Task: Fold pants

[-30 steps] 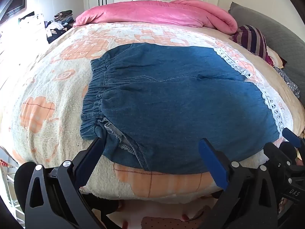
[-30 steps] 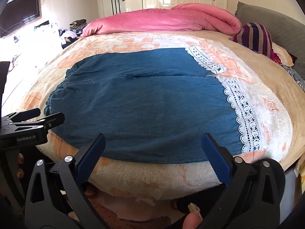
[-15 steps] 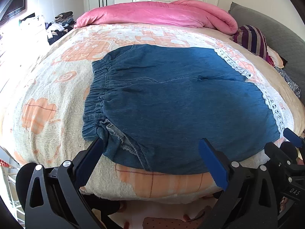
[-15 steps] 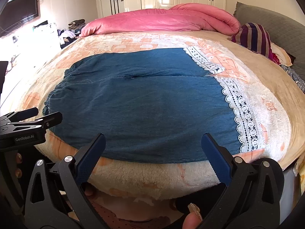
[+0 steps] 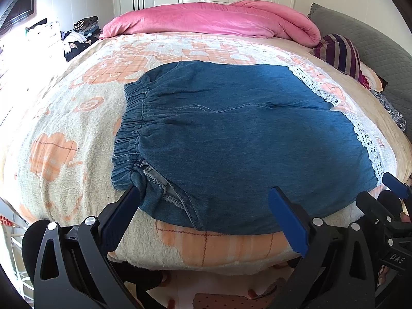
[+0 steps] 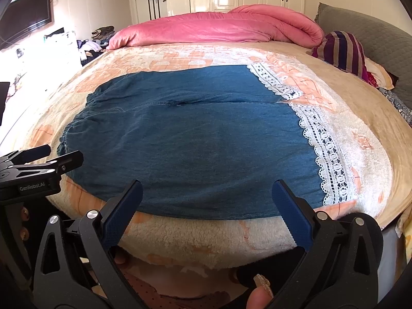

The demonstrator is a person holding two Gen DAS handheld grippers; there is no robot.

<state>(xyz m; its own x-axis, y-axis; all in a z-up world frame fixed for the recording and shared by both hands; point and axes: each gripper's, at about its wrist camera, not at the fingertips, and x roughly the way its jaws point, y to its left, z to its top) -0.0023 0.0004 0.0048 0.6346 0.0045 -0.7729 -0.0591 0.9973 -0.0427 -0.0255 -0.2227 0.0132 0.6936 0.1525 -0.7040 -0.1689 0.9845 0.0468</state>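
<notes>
Blue denim pants (image 5: 231, 139) with white lace hems (image 6: 327, 149) lie flat across the bed, elastic waistband (image 5: 131, 126) to the left. My left gripper (image 5: 203, 206) hovers open at the near edge by the waistband corner, holding nothing. Further right along the same edge, my right gripper (image 6: 206, 198) is open over the lower leg, near the lace. In the right wrist view the left gripper (image 6: 51, 157) shows at the far left; in the left wrist view a blue fingertip (image 5: 395, 184) of the right one shows at the far right.
The bed carries a cream and orange fleece blanket (image 5: 64, 134). A rolled pink duvet (image 5: 211, 20) lies at the far side, with a striped pillow (image 5: 340, 51) and grey headboard (image 6: 365, 31) on the right. Clothes are piled on the floor (image 5: 77, 38) far left.
Both views have drawn back and risen slightly, so the pants sit a little lower and smaller. Both grippers stay open and the pants have not moved.
</notes>
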